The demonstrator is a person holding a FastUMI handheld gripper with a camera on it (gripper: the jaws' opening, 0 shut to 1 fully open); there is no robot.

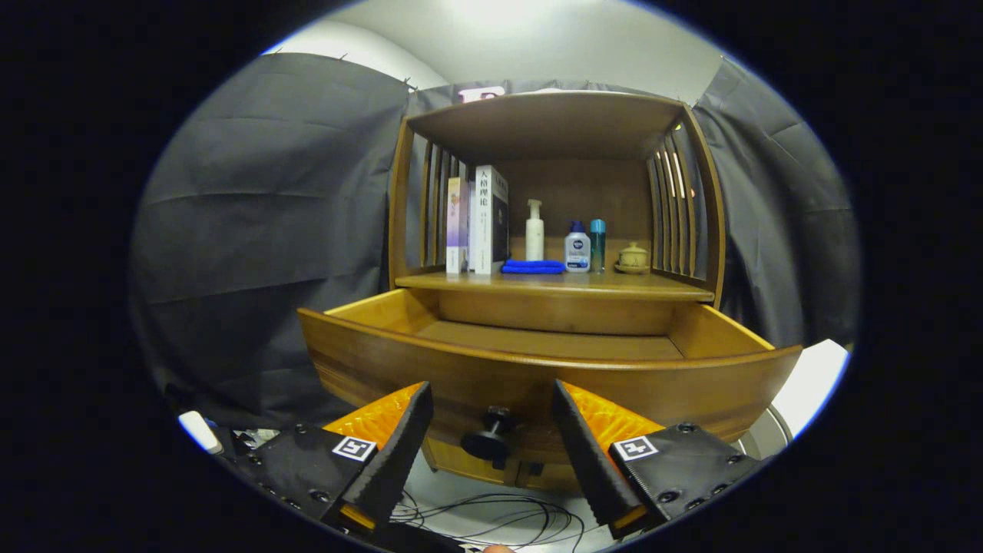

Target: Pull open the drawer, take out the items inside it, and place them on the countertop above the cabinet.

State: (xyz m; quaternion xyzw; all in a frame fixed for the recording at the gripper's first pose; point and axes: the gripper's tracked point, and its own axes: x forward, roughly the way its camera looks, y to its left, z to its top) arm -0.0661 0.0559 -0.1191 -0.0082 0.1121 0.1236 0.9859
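Facing: drawer (537,361), pulled open, centre frame
Knob (488,439): between the fingertips, untouched
Tongs (491,418): spread wide, holding nothing
Drawer floor: visible part bare
Desk (553,284): above, beyond the drawer

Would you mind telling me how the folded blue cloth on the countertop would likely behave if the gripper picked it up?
The folded blue cloth lies flat and soft-edged beside the upright books, so it would probably flop and unfold. It looks thin, so likely light. The gripper is open, its fingers either side of the dark round drawer knob.
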